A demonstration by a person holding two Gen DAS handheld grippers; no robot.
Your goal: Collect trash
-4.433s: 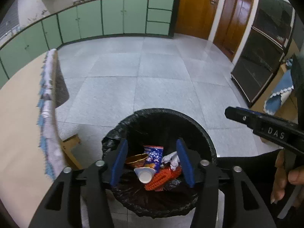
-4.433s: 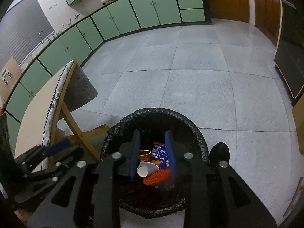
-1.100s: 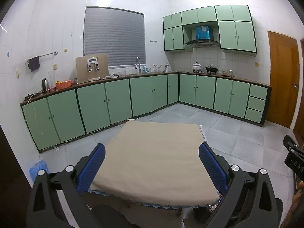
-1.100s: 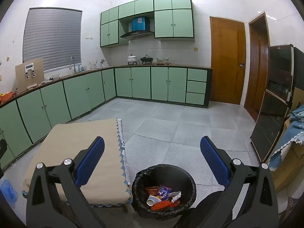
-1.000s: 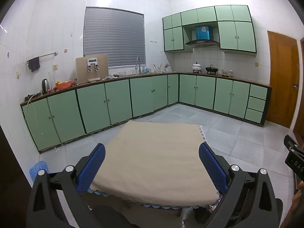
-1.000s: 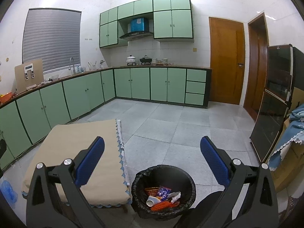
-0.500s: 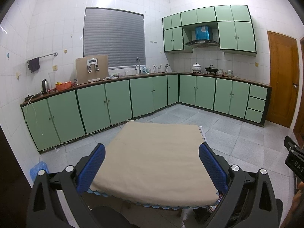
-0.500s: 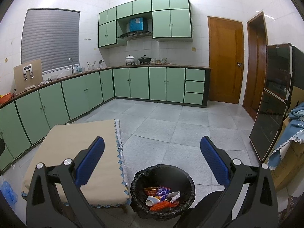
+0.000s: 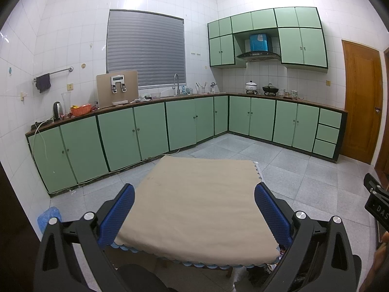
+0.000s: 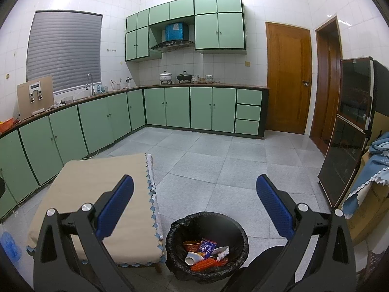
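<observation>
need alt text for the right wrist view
Open right hand-held gripper hangs empty above a black-lined trash bin holding wrappers and a cup, beside a cloth-covered table in a green-cabinet kitchen.

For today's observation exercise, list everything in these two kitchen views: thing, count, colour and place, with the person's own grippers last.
Table: one, beige cloth, centre floor.
Trash bin: one, black bag liner, beside the table.
Trash: several pieces, orange, blue and white, inside the bin.
Base cabinets: a row, green, along two walls.
Door: one, brown wood, far wall.
Left gripper: one, blue fingers, open, empty.
Right gripper: one, blue fingers, open, empty.
</observation>
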